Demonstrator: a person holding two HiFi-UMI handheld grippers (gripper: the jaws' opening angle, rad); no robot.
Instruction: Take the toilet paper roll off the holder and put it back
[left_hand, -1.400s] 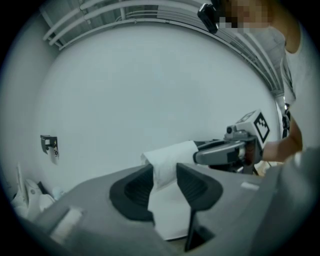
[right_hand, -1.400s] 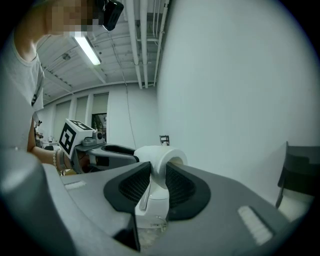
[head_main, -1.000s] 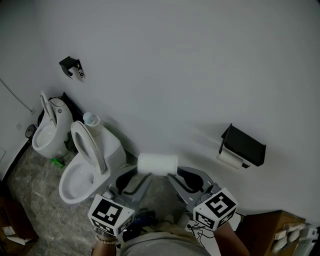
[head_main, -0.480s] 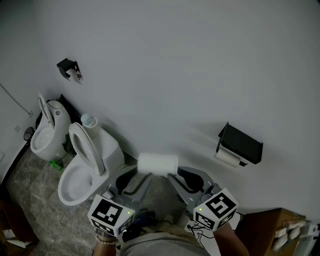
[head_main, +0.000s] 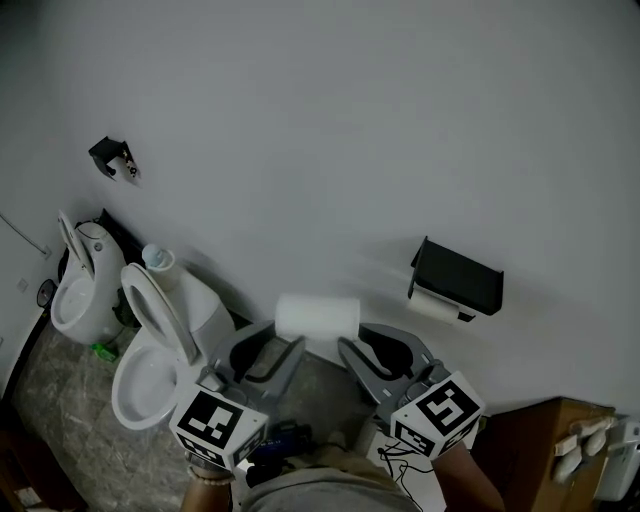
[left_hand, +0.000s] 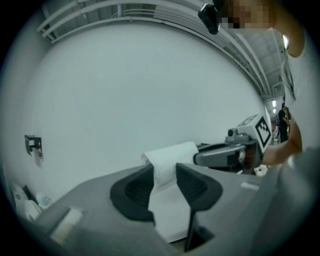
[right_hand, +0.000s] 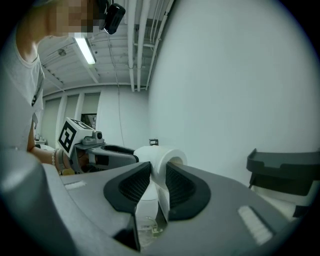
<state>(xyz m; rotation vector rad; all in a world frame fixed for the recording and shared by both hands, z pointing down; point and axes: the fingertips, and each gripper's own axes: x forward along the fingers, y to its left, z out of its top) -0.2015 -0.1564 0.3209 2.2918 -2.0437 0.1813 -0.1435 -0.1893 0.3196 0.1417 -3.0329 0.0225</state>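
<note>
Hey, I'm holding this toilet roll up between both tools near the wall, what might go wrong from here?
1. The left tool and right tool each pinch just one end of the toilet roll. If the hands drift apart it may drop, perhaps towards the open toilet.
2. Paper seems to hang loose between the left tool's jaws and may unwind or snag at the black holder.

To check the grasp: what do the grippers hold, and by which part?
Both hold the toilet paper roll: the left gripper is shut on its left end, the right gripper on the wall of its right end, beside the core.
</note>
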